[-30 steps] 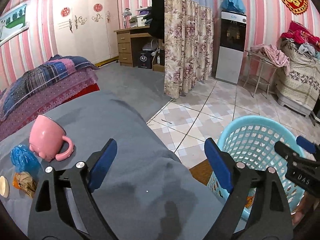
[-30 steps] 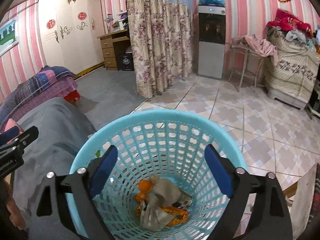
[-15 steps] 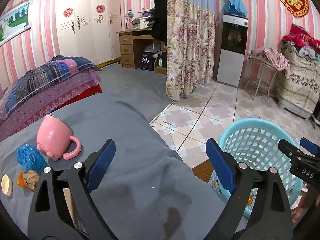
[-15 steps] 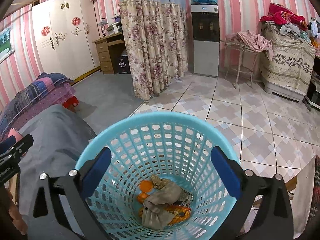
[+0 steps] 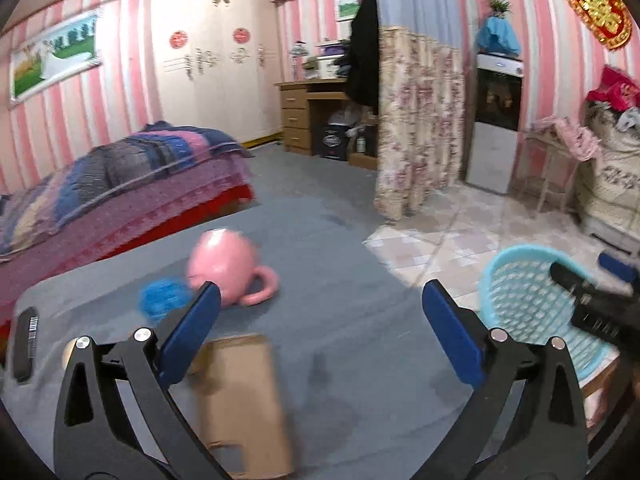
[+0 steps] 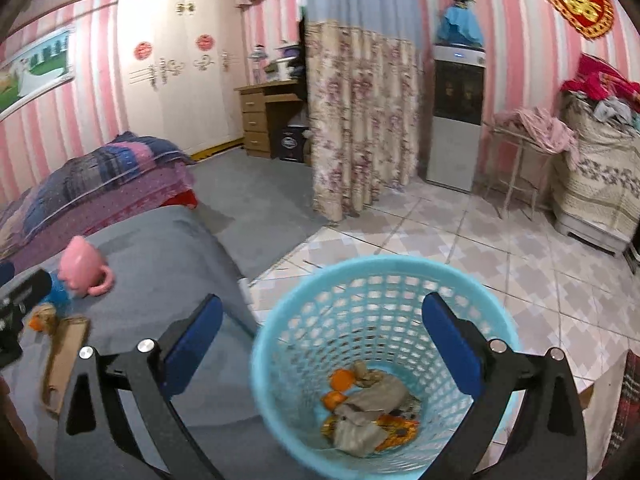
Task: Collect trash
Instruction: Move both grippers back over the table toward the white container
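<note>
One blue basket (image 6: 384,288), one pink mug (image 5: 224,268), left tongs (image 5: 320,328) opening, right tongs (image 6: 320,332) wide, both empty.

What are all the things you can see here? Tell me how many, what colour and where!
Basket: one, light blue, on the floor beside the grey table.
Trash in basket: a small pile, orange and beige, at the bottom.
Mug: one, pink, lying on the grey table.
Crumpled wrapper: one, blue, left of the mug.
Cardboard piece: one, brown, flat on the table's near part.
Dark flat object: one, black, at the table's left edge; too blurred to name.
Bed: one, purple and blue covers, behind the table.
Left gripper: one, black with blue pads, jaws opening, nothing between them.
Right gripper: one, same colours, open above the basket, empty.
</note>
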Available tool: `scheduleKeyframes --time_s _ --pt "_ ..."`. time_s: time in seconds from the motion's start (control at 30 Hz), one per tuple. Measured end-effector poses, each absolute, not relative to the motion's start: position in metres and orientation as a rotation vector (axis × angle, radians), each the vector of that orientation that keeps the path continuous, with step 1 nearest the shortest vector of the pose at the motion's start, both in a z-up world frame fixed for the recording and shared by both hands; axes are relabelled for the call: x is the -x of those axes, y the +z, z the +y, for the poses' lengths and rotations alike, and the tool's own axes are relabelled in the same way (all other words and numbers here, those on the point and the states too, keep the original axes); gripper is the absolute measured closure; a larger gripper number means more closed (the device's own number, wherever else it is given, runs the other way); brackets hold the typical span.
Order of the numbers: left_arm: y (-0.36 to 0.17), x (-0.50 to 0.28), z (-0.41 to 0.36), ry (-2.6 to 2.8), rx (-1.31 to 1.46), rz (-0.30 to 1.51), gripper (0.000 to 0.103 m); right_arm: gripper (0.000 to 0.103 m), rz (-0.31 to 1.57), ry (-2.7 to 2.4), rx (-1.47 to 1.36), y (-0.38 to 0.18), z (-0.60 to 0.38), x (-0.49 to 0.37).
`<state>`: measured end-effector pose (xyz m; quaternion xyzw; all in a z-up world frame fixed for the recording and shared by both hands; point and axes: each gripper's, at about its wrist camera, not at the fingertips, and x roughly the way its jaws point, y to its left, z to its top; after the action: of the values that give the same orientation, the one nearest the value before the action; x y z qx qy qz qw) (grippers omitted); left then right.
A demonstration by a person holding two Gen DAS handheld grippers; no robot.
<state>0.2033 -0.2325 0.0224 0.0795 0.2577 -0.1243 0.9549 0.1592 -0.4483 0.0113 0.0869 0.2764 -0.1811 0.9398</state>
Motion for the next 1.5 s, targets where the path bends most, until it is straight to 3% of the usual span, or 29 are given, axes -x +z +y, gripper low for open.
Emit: scheduleKeyframes --time_s 0.63,1.5 --pt "0.005 -0.191 -0.031 0.044 -0.023 0.600 0.006 0.005 0.585 -0.140 -0.139 0.007 -0.321 -0.190" --pt "-0.026 -0.202 0.021 0.101 -0.031 0.652 0.006 0.005 0.657 -0.062 -0.074 -0.019 -0.261 -0.221"
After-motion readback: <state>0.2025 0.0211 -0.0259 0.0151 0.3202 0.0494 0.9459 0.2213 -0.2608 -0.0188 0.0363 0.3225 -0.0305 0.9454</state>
